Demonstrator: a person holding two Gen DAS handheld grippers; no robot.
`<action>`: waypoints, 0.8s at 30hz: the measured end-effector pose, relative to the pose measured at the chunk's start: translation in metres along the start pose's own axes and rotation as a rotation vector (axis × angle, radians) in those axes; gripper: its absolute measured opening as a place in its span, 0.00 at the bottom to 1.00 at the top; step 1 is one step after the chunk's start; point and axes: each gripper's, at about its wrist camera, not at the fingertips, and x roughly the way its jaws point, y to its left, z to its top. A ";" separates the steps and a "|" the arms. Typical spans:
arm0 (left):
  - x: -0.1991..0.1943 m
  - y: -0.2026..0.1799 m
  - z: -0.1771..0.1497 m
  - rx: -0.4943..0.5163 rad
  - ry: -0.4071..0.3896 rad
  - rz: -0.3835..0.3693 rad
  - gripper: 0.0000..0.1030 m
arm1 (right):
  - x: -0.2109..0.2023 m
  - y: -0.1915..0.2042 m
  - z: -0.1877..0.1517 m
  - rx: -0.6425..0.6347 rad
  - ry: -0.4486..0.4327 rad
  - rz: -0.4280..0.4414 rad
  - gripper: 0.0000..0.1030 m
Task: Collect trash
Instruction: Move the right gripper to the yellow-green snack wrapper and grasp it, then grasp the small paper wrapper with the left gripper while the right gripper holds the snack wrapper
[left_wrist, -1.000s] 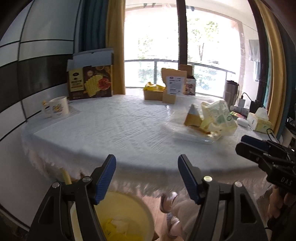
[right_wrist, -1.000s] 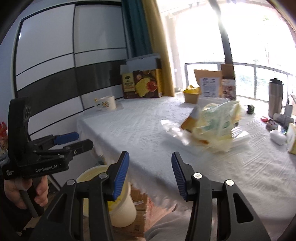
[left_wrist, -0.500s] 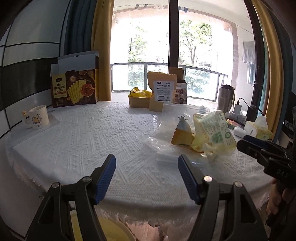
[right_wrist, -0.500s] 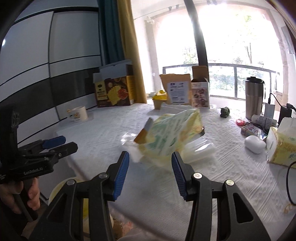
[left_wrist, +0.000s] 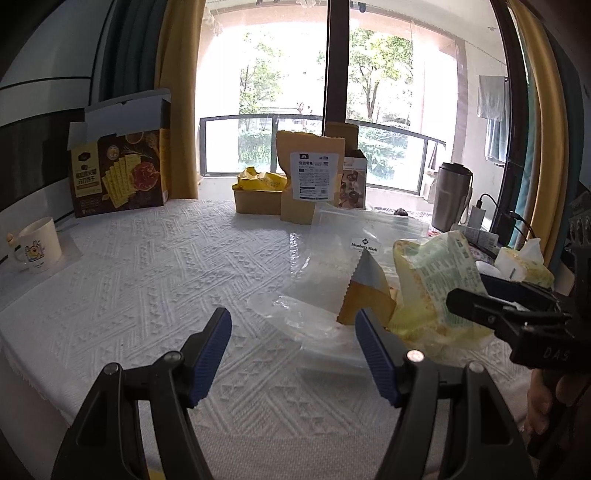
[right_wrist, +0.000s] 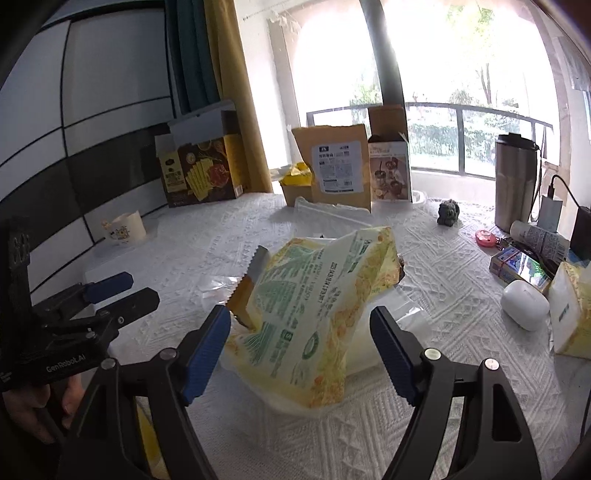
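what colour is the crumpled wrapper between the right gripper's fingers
Yellow with green print; the wrapper shows best in the right wrist view.

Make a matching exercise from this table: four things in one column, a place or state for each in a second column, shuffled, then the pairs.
Things:
1. mug
2. steel tumbler
3. yellow-green wrapper
4. cracker box

Places or states:
A. crumpled, lying in front of the open right gripper
B. top flap open, by the curtain
C. far right, near the window
D. left table edge, by the wall

Pairs: 1-D, 2-C, 3-A, 4-B
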 end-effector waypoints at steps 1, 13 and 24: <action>0.002 0.000 0.001 0.001 0.002 -0.004 0.68 | 0.003 -0.001 0.002 0.005 0.004 -0.004 0.74; 0.023 -0.007 0.003 0.010 0.029 -0.058 0.68 | 0.014 -0.010 -0.004 -0.004 0.016 -0.012 0.20; 0.054 -0.052 0.012 0.155 0.089 -0.055 0.68 | -0.024 -0.030 0.001 0.016 -0.082 -0.045 0.14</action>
